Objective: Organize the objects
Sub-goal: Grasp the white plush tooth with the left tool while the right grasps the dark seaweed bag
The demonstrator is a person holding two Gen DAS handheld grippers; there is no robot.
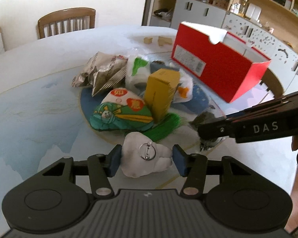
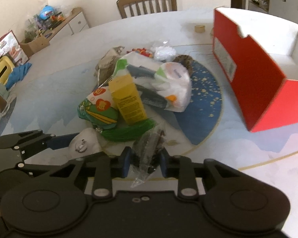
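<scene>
A pile of objects lies mid-table: a yellow box [image 1: 162, 93], a green and white snack pouch [image 1: 120, 112], silver foil packets [image 1: 101, 71], white plastic bags [image 1: 138, 70] and a green tassel [image 1: 164, 127]. An open red box [image 1: 218, 65] stands to the right. My left gripper [image 1: 147, 158] is shut on a white padded badge [image 1: 147, 154] with a metal pin. My right gripper [image 2: 146, 160] is shut on a clear packet of dark bits [image 2: 149, 148]; it also shows in the left wrist view [image 1: 204, 127]. The red box [image 2: 254, 75] is empty inside.
The round table [image 1: 29, 119] has a blue and white cloth. A wooden chair [image 1: 66, 21] stands behind it. Shelves and cabinets [image 1: 248, 15] line the right wall. A yellow container [image 2: 1, 71], a blue cloth [image 2: 18, 73] and clutter sit at the table's left.
</scene>
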